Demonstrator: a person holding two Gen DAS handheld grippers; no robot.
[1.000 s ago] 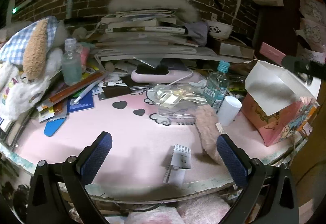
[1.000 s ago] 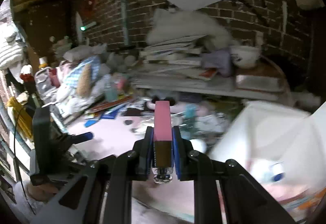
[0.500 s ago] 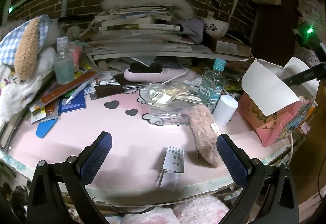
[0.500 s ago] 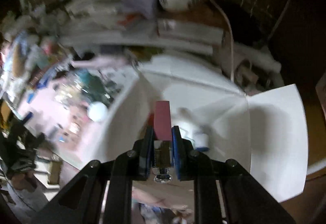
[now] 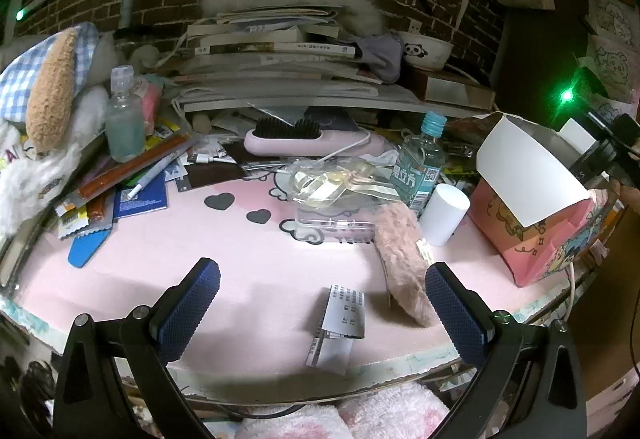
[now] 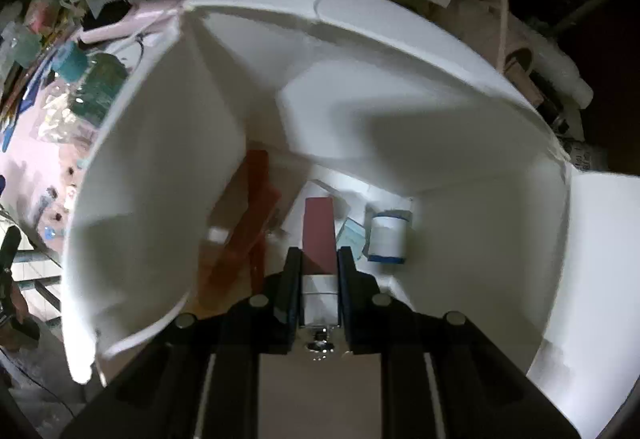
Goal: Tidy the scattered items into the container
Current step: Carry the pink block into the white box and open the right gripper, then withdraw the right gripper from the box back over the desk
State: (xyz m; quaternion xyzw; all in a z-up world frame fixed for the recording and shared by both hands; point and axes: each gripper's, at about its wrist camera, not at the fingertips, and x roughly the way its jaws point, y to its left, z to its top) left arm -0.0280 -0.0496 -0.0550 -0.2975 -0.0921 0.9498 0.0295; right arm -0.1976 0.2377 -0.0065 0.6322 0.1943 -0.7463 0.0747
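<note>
- The table (image 5: 256, 271), covered by a pink mat, is carrying heavy clutter along its far edge, while its near edge is lying mostly bare.
- The container (image 5: 532, 231), a pink printed carton with white flaps standing open, is sitting at the table's right edge; the right wrist view is looking almost straight down into its white interior (image 6: 400, 111).
- Reddish flat packets (image 6: 244, 231) and a small white roll with a blue band (image 6: 387, 239) are lying on the carton's floor.
- The pink fluffy piece (image 5: 404, 263) and a folded printed slip (image 5: 344, 309) are waiting near the table's near edge, just ahead of the left tool.
- The left tool (image 5: 320, 303) is hovering with its fingers wide apart and nothing between them.
- The right tool (image 6: 319, 275) is clamping a slim pink bar (image 6: 319, 231) with its pads pressing both sides.
- The bar's long axis is running straight out along the fingers, so it is pointing down at the carton's floor, landing between the packets and the roll.
- In my judgement, parting the fingers would drop it in; the left hand is the nearer one for the fluffy piece.
</note>
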